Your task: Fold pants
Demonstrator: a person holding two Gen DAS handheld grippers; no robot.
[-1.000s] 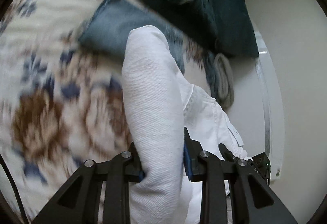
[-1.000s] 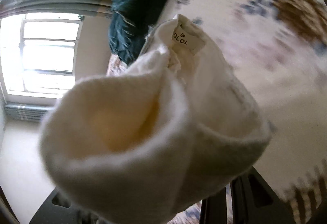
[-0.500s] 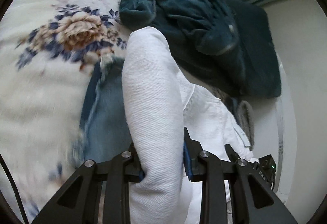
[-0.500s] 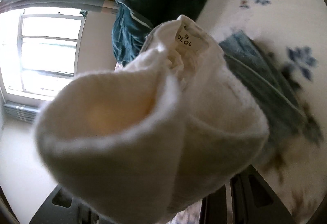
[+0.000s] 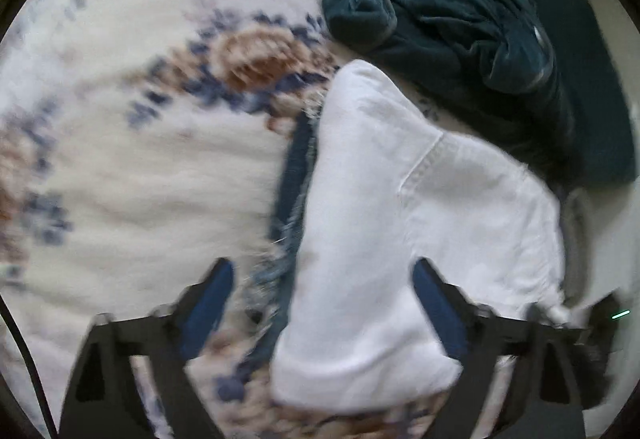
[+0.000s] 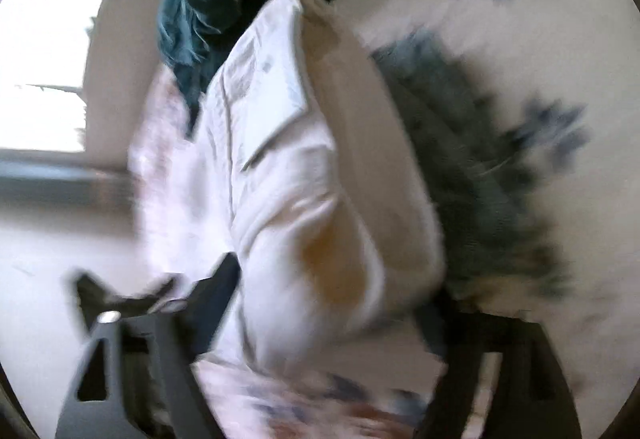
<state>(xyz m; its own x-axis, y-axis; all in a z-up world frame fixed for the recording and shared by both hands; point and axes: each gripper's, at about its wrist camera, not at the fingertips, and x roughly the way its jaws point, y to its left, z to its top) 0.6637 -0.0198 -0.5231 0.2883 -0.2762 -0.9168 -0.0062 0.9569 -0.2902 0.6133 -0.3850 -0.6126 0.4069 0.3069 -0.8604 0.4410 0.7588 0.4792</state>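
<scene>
My left gripper point(image 5: 320, 303) now stands with its jaws spread wide; half a second ago they were pinched on the fold of the white pants point(image 5: 400, 207), so the hold has just been let go. The right gripper point(image 6: 332, 303) likewise shows its jaws parted, the bundle lying between them rather than clamped, though blur softens the detail. The white pants, folded into a thick packet, rest partly on the folded blue jeans point(image 5: 292, 199), whose frayed edge shows along the packet's left side, on the floral bedspread point(image 5: 140, 167). A crumpled dark green garment point(image 5: 440, 11) lies just beyond, near the bed's far edge; a bright window point(image 6: 48, 39) appears in the right wrist view. I judge this as placement complete: the folded pants are stacked, and withdrawal without snagging the cloth is what remains.
</scene>
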